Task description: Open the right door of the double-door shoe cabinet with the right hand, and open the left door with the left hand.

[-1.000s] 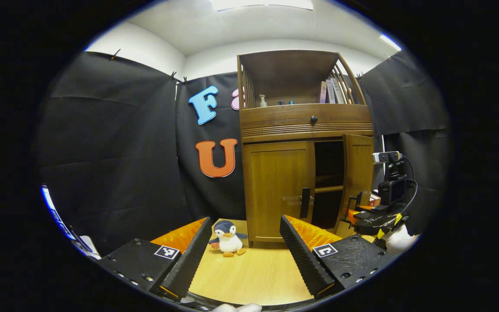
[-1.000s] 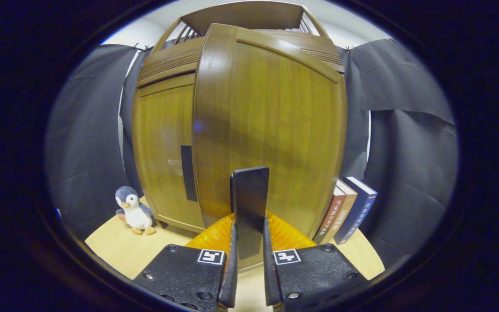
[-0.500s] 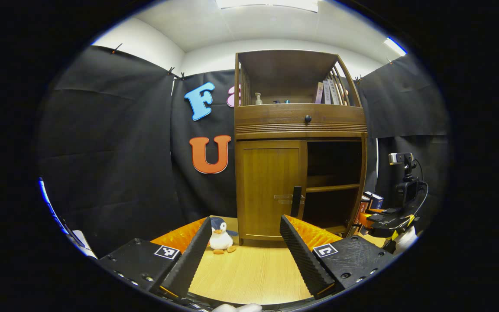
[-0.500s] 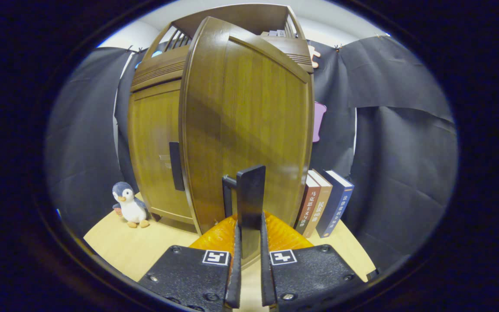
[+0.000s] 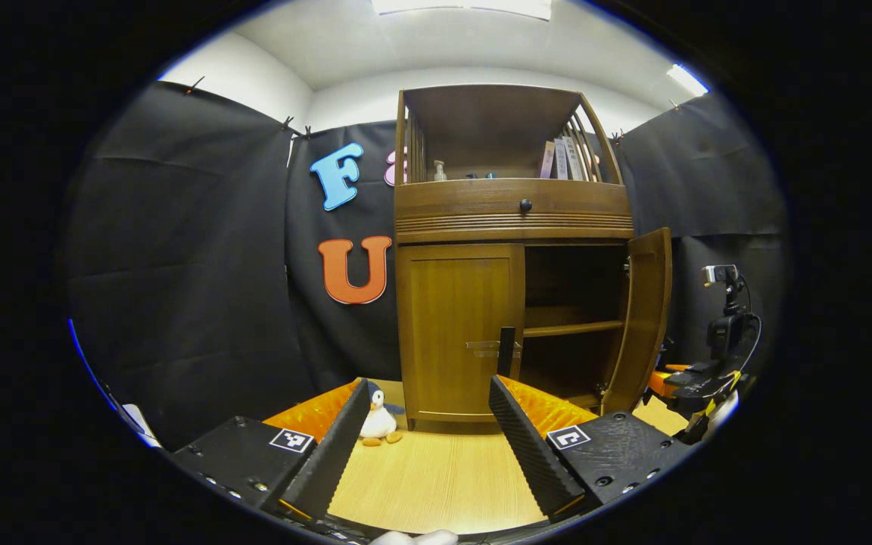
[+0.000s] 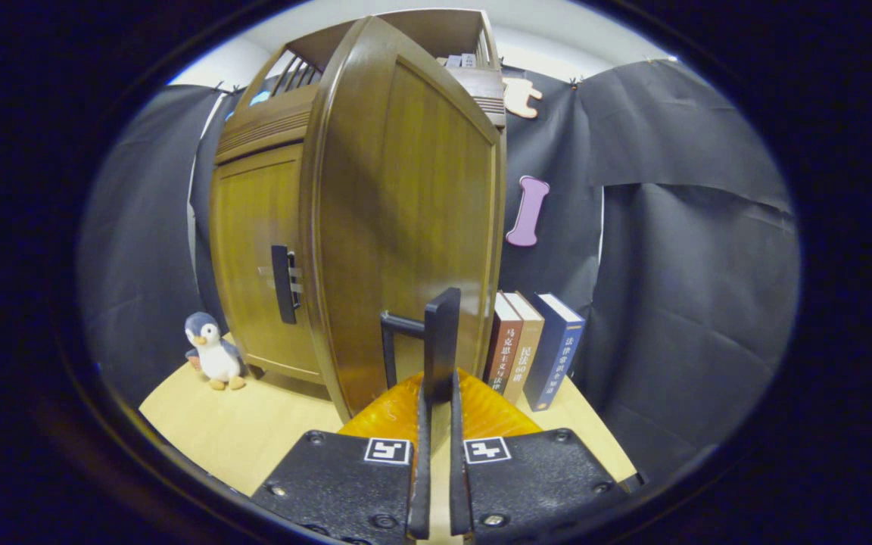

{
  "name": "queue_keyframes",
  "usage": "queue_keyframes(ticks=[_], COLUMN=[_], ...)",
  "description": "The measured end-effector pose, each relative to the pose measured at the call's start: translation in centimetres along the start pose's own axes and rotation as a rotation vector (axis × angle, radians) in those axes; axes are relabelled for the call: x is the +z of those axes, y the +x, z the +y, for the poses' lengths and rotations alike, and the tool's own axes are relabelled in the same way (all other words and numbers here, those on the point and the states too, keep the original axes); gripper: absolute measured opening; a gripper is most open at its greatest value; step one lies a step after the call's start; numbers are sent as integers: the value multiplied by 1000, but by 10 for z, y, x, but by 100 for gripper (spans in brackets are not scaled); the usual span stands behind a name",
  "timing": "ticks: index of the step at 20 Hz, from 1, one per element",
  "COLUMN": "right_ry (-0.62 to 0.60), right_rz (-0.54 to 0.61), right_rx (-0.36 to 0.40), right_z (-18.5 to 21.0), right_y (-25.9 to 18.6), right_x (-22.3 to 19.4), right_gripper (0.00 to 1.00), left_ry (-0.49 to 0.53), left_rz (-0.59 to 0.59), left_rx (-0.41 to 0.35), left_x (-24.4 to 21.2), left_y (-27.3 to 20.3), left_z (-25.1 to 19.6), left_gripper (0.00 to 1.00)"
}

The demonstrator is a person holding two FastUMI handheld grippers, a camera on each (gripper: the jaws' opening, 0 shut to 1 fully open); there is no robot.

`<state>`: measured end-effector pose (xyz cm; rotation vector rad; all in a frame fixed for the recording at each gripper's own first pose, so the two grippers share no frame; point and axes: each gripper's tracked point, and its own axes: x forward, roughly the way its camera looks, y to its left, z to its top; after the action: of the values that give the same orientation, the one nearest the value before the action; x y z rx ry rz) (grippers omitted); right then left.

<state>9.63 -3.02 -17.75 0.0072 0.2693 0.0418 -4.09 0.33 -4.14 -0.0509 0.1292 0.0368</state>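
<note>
At the centre of the left gripper view stands the shoe cabinet (image 5: 512,219), tall and brown, on a pale wooden surface (image 5: 436,477). Its right door (image 5: 640,318) is swung out at the right of the frame, baring dark shelves inside, while the left door (image 5: 455,333) sits flat and closed at mid-frame with its dark handle (image 5: 506,350) at the inner edge. In the right gripper view the right door (image 6: 398,219) fills the middle of the frame, and the closed left door (image 6: 254,250) lies to its left.

Next in size, the left tongs (image 5: 430,439) sit at the bottom of the left gripper view, spread wide with nothing between the fingers, short of the cabinet. The right tongs (image 6: 436,469) sit at the bottom centre of the right gripper view, fingers pressed together on the right door's handle (image 6: 440,341).

Three books (image 6: 530,348) stand upright just right of the open door. A toy penguin (image 6: 209,352) sits at the lower left, beside the cabinet's corner.
</note>
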Motion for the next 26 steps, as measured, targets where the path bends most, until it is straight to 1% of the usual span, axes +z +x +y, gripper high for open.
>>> queue_keyframes(ticks=[1,2,3,4,5,6,8,10,16,17,18,22,26], right_ry=[4,7,7,10,15,21,34,57,35,33,38,69,48], right_rz=[1,2,1,1,1,2,-4,-7,-7,-6,-4,3,14], right_rx=[-7,-15,-20,-29,-43,-61,-96,-77,-22,-12,2,73,120], right_z=[-4,-8,-13,-18,-26,-35,-54,-64,-75,-81,-87,-108,-119], right_y=[0,-1,-1,-1,-2,-2,-4,-7,-6,-6,-5,-3,-3], right_x=[0,0,-1,-2,-1,-2,-1,-1,-1,-1,0,0,1], right_gripper=[12,11,10,9,8,7,4,3,4,4,3,3,4], left_ry=[-1,-1,0,2,4,6,8,8,13,15,19,22,12], left_rz=[0,-2,-4,-4,-5,-7,-10,-12,-16,-19,-20,-23,-20], left_rx=[-4,-8,-11,-15,-18,-21,-26,-32,-34,-34,-34,-34,-36], left_x=[0,2,2,3,3,4,5,7,11,11,11,11,11], left_y=[1,2,3,4,4,5,6,7,4,3,3,2,4], left_z=[-1,-4,-5,-7,-8,-10,-11,-13,-16,-17,-18,-18,-20], left_gripper=[96,100,96,100,100,96,96,96,96,100,96,96,96])
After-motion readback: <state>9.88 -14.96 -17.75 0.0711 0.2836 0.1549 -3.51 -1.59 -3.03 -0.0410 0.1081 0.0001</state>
